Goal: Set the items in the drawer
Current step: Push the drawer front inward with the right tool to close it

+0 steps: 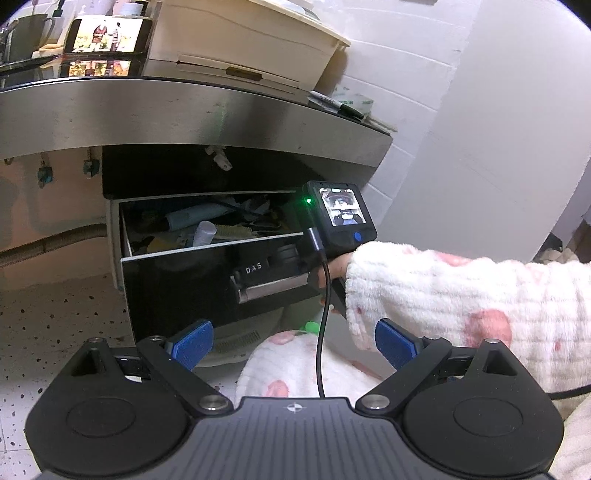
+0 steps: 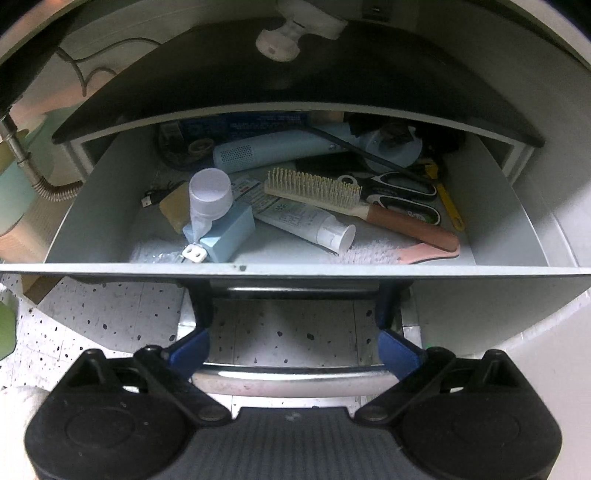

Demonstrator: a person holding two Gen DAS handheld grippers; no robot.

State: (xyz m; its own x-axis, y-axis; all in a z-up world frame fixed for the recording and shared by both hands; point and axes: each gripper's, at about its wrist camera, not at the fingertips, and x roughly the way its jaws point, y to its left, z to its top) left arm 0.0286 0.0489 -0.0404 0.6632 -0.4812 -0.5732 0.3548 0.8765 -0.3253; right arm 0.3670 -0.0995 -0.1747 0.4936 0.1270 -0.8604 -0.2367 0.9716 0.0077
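1. Drawer (image 2: pixel 491 206) stands pulled out under the steel tabletop (image 1: pixel 184 107); black glossy front with a chrome bar handle (image 2: pixel 291 382).
2. Right gripper (image 2: pixel 293 341): blue fingers (image 2: pixel 192 347) spread apart, one to either side of the handle's middle stretch; the bar runs across in front of the gripper body. Whether the pads touch the bar I cannot tell; nothing is clamped.
3. Left gripper (image 1: pixel 293 345): jaws apart, empty, hanging above the speckled floor (image 1: pixel 55 332), well back from the drawer front.
4. In the left view, a hand in a fluffy white-and-pink sleeve (image 1: pixel 461 295) holds the right gripper at the handle.
5. Drawer contents: wooden hairbrush (image 2: pixel 332 194) lying diagonally, white tube (image 2: pixel 306 221) beside it, light-blue box (image 2: pixel 229 232) with a white capped bottle (image 2: pixel 210 195) leaning on it, scissors (image 2: pixel 399 195), pale-blue cylinder device (image 2: pixel 269 151) at the rear.
6. On the tabletop: phone (image 1: pixel 109 35) with lit screen, cream storage box (image 1: pixel 251 40), black marker (image 1: pixel 341 107).
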